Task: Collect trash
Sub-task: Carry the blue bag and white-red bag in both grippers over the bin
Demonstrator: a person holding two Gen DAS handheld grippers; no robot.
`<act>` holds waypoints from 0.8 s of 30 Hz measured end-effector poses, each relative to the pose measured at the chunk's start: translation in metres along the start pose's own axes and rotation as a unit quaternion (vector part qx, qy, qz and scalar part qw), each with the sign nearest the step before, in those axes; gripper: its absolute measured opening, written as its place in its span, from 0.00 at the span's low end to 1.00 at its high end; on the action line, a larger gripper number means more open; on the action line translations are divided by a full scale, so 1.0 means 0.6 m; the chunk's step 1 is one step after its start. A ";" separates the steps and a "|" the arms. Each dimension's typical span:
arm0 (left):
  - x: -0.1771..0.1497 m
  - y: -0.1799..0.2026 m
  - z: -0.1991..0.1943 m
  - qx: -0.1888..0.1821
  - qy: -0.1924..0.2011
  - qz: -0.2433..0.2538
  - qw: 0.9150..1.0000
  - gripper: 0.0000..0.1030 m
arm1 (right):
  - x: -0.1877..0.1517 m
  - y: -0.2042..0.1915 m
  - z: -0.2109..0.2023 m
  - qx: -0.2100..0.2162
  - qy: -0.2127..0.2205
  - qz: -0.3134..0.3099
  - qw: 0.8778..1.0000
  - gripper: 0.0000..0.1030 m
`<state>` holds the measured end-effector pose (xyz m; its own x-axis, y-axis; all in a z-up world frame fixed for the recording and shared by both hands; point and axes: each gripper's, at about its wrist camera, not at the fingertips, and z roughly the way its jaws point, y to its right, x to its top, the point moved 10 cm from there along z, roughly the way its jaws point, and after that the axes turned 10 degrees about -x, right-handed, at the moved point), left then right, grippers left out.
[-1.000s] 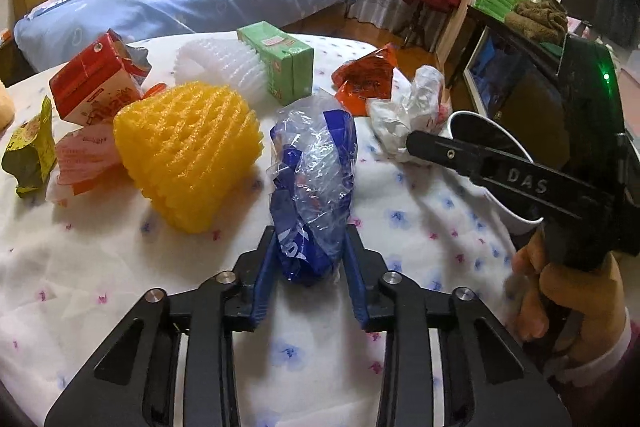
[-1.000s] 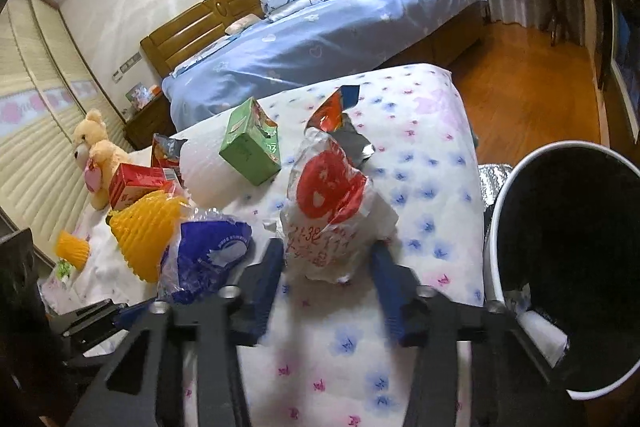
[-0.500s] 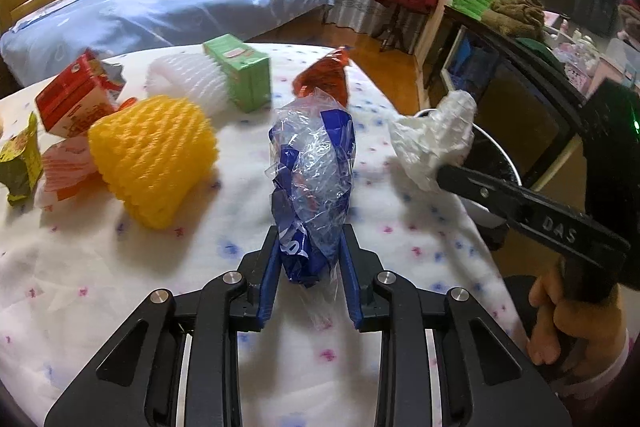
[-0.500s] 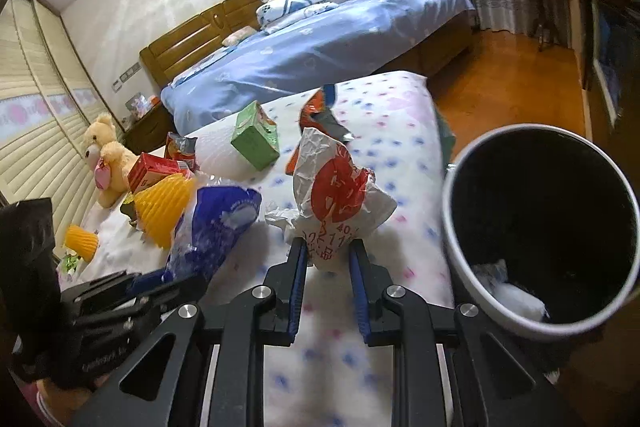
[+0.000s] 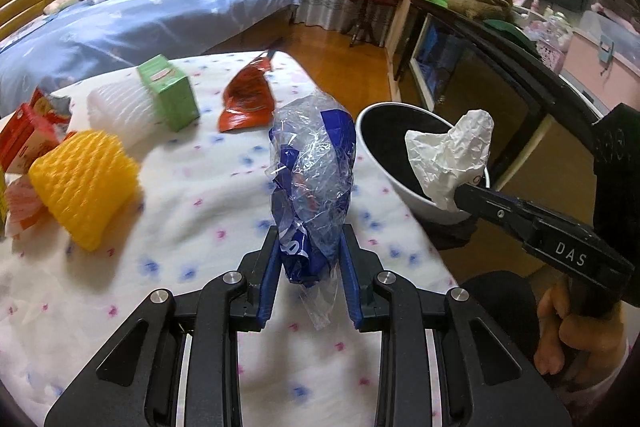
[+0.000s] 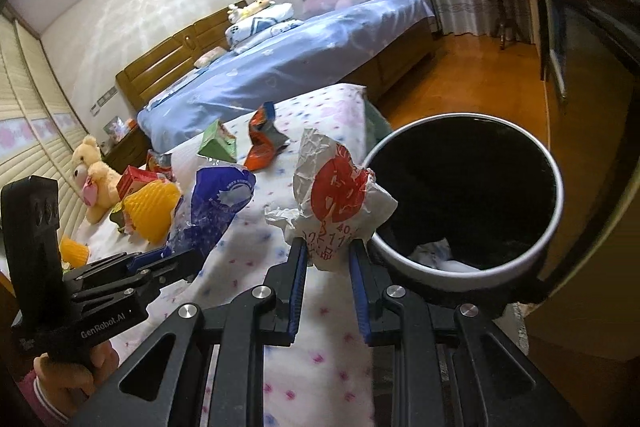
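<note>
Dim indoor light, fisheye-warped, blurred edges

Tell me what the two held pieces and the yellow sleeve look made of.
Blue bag: thin glossy plastic film, see-through and crinkled. White wrapper: matte paper, sharply creased, red print. Yellow sleeve: soft foam netting, likely, from its ribbed mesh.

Red carton (image 5: 24,139) cut off left.

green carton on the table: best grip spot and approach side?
Grip the green carton across its two long flat sides, coming from above. It lies flat, leaning against the white foam sleeve, so only the side facing the orange wrapper is free.
</note>
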<state>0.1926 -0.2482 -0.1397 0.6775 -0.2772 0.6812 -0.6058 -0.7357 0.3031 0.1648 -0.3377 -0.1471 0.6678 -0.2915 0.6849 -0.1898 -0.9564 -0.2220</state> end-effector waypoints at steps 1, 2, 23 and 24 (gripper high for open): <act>0.001 0.005 0.002 -0.002 -0.001 0.002 1.000 0.26 | 0.000 0.005 -0.001 -0.003 0.000 0.003 1.000 0.21; 0.002 0.010 0.004 -0.003 -0.001 0.004 1.000 0.26 | -0.002 0.009 -0.002 -0.004 0.001 0.004 1.000 0.21; 0.034 0.087 0.067 -0.026 -0.023 0.043 0.998 0.26 | 0.004 0.105 -0.015 -0.042 0.009 0.044 0.998 0.21; 0.035 0.089 0.070 -0.027 -0.024 0.044 0.998 0.26 | 0.005 0.110 -0.014 -0.044 0.009 0.046 0.998 0.21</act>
<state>0.1920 -0.3196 -0.1371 0.6394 -0.3689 0.6745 -0.6845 -0.6727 0.2809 0.1479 -0.4017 -0.1538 0.6316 -0.3768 0.6776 -0.3117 -0.9236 -0.2231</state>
